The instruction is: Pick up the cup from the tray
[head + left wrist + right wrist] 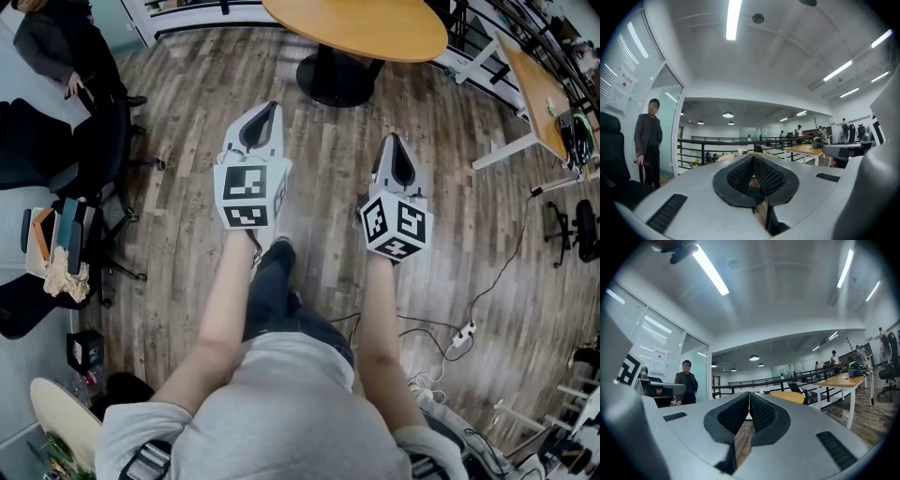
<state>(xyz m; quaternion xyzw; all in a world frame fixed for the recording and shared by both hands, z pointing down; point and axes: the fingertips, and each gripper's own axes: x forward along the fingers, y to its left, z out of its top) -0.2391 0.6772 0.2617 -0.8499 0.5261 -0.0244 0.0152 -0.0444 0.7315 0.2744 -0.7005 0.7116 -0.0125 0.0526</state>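
On wood-plank floor [187,94] stands a round table [356,28].

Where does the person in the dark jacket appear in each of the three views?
Head view: the person in the dark jacket is in the top left corner, seen from above.
Left gripper view: at the left edge, standing.
Right gripper view: left of centre, standing.
Shared landmark: the round wooden table, which lies to the right of the person in every picture.
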